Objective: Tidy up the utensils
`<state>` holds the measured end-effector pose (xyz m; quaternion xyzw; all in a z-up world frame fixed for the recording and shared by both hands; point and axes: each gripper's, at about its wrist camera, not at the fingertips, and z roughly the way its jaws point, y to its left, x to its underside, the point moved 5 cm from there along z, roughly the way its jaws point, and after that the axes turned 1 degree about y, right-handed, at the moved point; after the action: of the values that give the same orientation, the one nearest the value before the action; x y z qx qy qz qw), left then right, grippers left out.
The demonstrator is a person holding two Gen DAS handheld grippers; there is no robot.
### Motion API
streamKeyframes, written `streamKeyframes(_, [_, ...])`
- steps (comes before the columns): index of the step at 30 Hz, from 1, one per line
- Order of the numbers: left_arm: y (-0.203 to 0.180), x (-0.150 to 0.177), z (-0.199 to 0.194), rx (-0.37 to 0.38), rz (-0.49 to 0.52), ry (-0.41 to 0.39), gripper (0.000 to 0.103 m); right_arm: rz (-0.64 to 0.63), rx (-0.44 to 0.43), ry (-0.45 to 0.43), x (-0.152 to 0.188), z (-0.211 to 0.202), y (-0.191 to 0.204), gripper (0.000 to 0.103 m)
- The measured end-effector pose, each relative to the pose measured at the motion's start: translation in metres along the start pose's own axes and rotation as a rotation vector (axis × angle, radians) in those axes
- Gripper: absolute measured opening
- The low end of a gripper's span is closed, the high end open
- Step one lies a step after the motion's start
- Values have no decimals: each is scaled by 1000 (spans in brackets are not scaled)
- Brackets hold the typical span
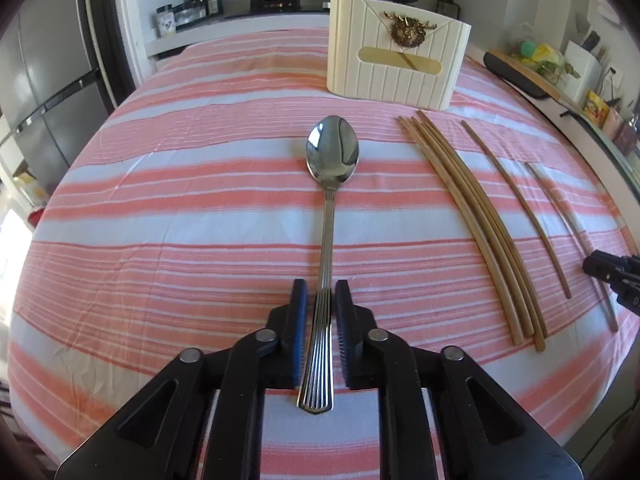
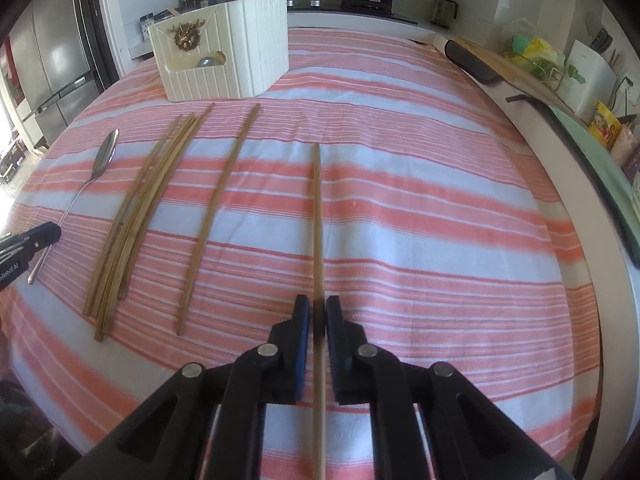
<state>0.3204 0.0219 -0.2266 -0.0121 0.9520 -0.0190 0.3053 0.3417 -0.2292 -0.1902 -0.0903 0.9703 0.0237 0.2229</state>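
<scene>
Left hand-held gripper [image 1: 321, 294] sits narrowly parted around the ribbed steel spoon [image 1: 326, 216] handle; right hand-held gripper [image 2: 317, 308] likewise straddles one slim wooden chopstick [image 2: 317, 232], no squeeze on either.

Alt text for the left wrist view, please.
The left tool straddles the handle of a metal spoon lying on a pink-striped tablecloth, pads not quite touching it. To its right lie loose chopsticks; behind stands a cream utensil box.

Steel spoon [image 1: 332, 152] flat, bowl up; bamboo chopsticks [image 2: 140, 208] alongside.
</scene>
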Motion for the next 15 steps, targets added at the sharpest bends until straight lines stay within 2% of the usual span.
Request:
streamKeyframes(1, [1, 1, -1, 3, -2, -2, 45, 0, -16, -1, 1, 0, 1, 37])
streamKeyframes(2, [2, 2, -2, 0, -3, -4, 65, -9, -21, -2, 1, -2, 2, 39])
streamKeyframes(3, [3, 3, -2, -5, -2, -7, 72, -21, -15, -4, 1, -2, 4, 40])
streamKeyframes(5, [3, 6, 0, -6, 12, -4, 74, -43, -4, -5, 2, -2, 6, 40])
streamKeyframes(8, [1, 8, 3, -42, 50, -3, 88, -45, -3, -19, 5, 0, 8, 41])
streamKeyframes(15, [7, 7, 9, -59, 33, 19, 102, -44, -12, -85, 8, 0, 9, 44])
